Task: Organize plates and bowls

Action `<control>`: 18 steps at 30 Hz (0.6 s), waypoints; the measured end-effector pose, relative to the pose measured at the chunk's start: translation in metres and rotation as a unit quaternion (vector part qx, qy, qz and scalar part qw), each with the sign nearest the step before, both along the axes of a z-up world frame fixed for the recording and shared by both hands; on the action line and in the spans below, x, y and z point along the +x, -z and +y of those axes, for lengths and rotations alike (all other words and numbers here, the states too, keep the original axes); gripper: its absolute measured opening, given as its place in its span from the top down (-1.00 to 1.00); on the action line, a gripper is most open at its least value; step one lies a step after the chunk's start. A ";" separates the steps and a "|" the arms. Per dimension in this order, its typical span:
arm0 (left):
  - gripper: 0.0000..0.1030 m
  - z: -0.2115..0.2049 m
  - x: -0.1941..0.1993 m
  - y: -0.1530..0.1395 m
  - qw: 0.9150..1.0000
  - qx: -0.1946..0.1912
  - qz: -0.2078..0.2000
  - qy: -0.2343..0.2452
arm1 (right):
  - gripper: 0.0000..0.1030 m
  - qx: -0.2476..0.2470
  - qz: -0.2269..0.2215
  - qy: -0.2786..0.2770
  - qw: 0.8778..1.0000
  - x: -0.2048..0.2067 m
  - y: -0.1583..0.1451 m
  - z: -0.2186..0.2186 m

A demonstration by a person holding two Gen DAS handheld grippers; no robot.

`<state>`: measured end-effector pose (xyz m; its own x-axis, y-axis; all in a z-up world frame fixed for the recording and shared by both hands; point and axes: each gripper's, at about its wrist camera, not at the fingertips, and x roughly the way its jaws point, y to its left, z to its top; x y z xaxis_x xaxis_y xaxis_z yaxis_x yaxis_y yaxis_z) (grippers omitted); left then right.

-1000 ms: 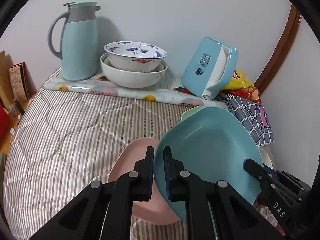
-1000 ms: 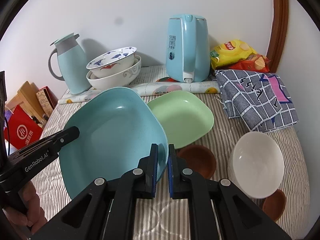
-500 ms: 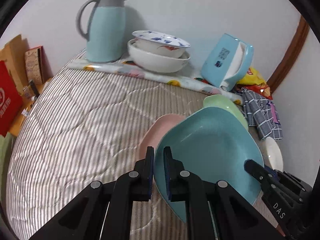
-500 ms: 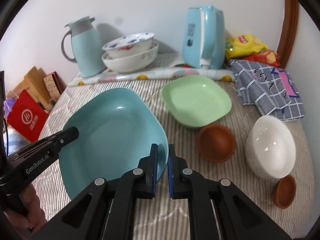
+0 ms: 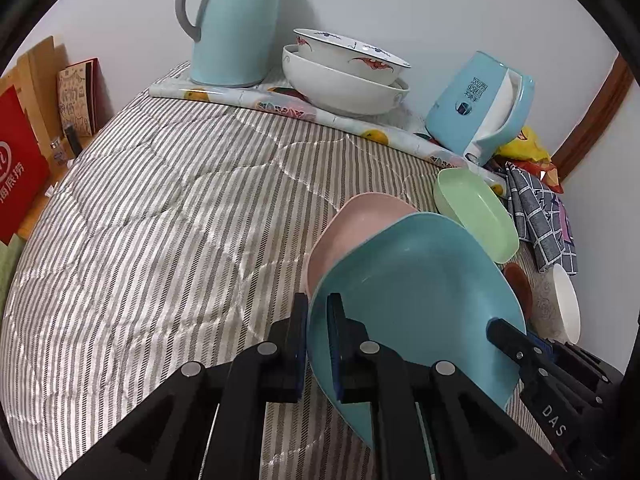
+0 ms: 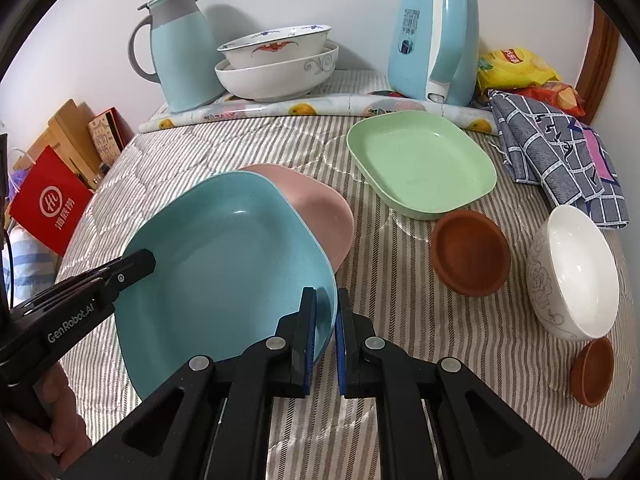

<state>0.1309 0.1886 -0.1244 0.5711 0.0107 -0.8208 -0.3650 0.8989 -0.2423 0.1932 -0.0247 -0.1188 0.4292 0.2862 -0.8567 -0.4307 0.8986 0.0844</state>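
Both grippers clamp the blue plate [image 6: 224,256] by opposite rims: left gripper [image 5: 318,344], right gripper [image 6: 326,340]. Plate hangs tilted above the pink plate [image 6: 320,208] on the striped bed [image 6: 400,380], overlapping it. Risks: uneven release tips it off-centre; soft bedding lets the stack slide toward the brown bowl [image 6: 470,254]; thin rim grip may slip.

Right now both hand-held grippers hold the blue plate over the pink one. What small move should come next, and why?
Probably lower the blue plate a little further onto the pink plate before letting go. The left hand-held gripper and right hand-held gripper each clamp a rim, and the blue plate sits tilted, overlapping the pink one, apparently not nested yet.
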 end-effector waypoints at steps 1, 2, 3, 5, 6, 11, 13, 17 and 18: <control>0.81 0.000 0.002 0.000 1.000 0.002 0.000 -0.001 | 0.83 -0.002 0.000 0.000 1.000 0.004 0.001 0.001; 0.81 0.000 0.005 0.000 1.000 0.004 0.000 -0.002 | 0.83 -0.005 -0.001 -0.003 1.000 0.007 0.002 0.003; 0.81 0.000 0.008 0.002 1.000 0.003 0.001 -0.002 | 0.83 -0.008 -0.002 -0.005 1.000 0.010 0.002 0.004; 0.81 0.002 0.012 0.004 1.000 0.002 0.004 -0.004 | 0.83 -0.011 -0.002 -0.007 1.000 0.017 0.003 0.006; 0.81 0.002 0.013 0.005 1.000 0.001 0.005 -0.005 | 0.83 -0.011 -0.002 -0.010 1.000 0.020 0.004 0.007; 0.81 0.004 0.021 0.009 1.000 0.008 0.008 -0.012 | 0.83 -0.010 -0.002 -0.018 1.000 0.030 0.008 0.011; 0.81 0.003 0.023 0.011 1.000 0.014 0.010 -0.012 | 0.83 -0.013 -0.007 -0.021 1.000 0.032 0.010 0.013; 0.81 0.001 0.027 0.014 1.000 0.020 0.008 -0.012 | 0.83 -0.018 -0.007 -0.022 1.000 0.039 0.015 0.015; 0.81 0.000 0.028 0.013 1.000 0.023 0.006 -0.010 | 0.83 -0.017 -0.005 -0.023 1.000 0.041 0.016 0.015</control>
